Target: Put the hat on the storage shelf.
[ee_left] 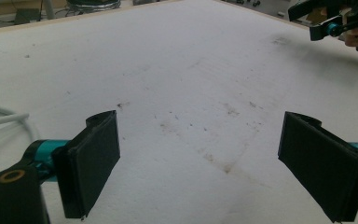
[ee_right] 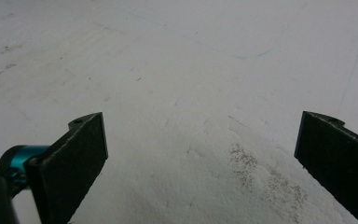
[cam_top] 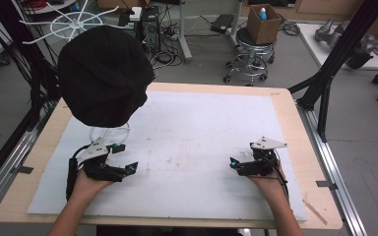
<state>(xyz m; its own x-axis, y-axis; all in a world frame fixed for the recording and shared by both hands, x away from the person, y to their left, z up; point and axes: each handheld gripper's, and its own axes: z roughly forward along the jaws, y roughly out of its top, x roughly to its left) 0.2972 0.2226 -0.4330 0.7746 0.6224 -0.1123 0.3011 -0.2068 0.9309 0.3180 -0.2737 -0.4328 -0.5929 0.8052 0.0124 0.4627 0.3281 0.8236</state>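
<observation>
On white mat [cam_top: 187, 142] | left gripper [cam_top: 123, 157] agape | right gripper [ee_right: 200, 158] agape | nothing gripped

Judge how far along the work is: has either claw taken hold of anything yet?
Done: nothing that shows. In hand: the left claw and right claw are open and empty above the white mat, the left one nearest the black cap. Left: all the handling, probably starting with a first grasp.

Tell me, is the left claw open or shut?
Open. The left claw has its two black jaws spread far apart, with bare white mat showing between them and nothing held.
</observation>
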